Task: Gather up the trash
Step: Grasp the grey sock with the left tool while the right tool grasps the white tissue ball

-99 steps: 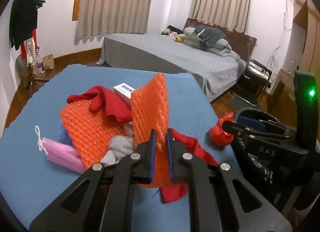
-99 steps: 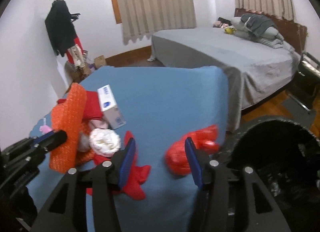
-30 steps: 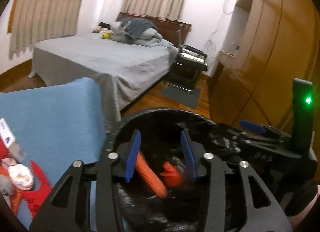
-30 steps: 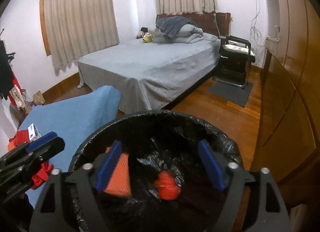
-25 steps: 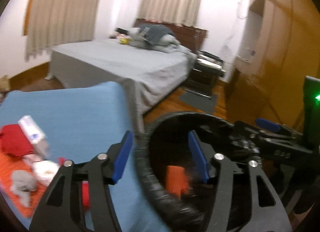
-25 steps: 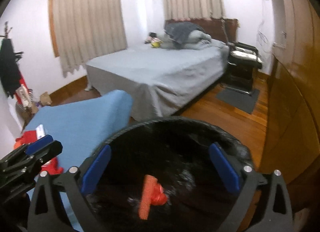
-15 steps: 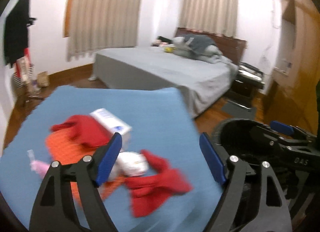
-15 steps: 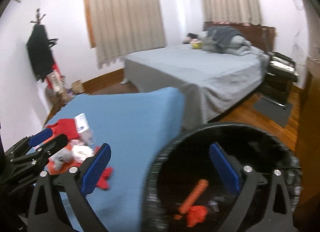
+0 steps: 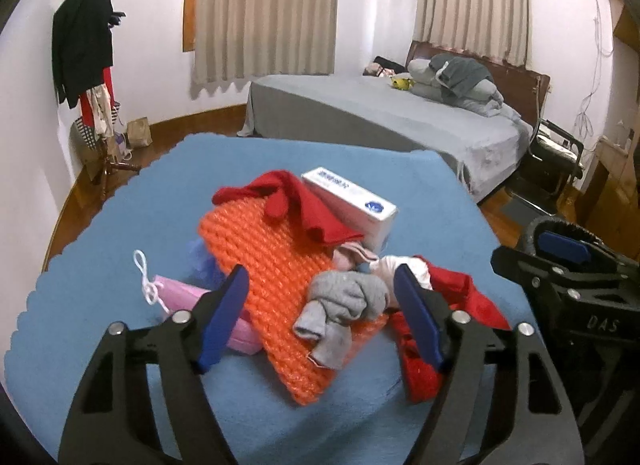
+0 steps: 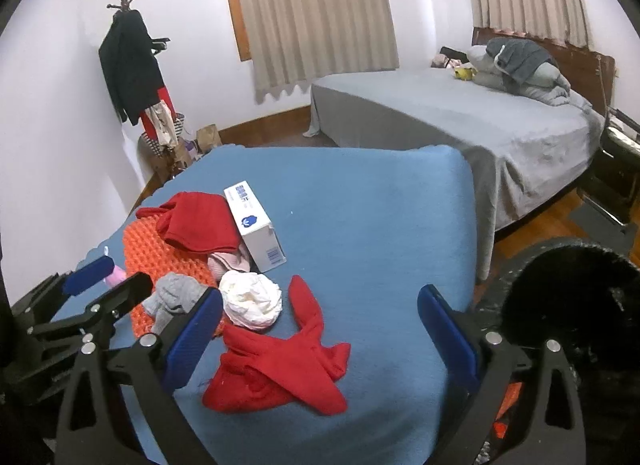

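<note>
where orange mesh lies, purple item half-hidden

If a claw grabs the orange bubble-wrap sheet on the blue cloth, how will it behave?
The orange bubble-wrap sheet looks thin and air-filled, so probably light and floppy. The grey sock and red cloth lying on it would likely slide off when it lifts.

The blue table is bare across its far and right side, open to approach. The near left corner is crowded: orange mesh, white box, red cloths (one lying nearer the front edge).
</note>
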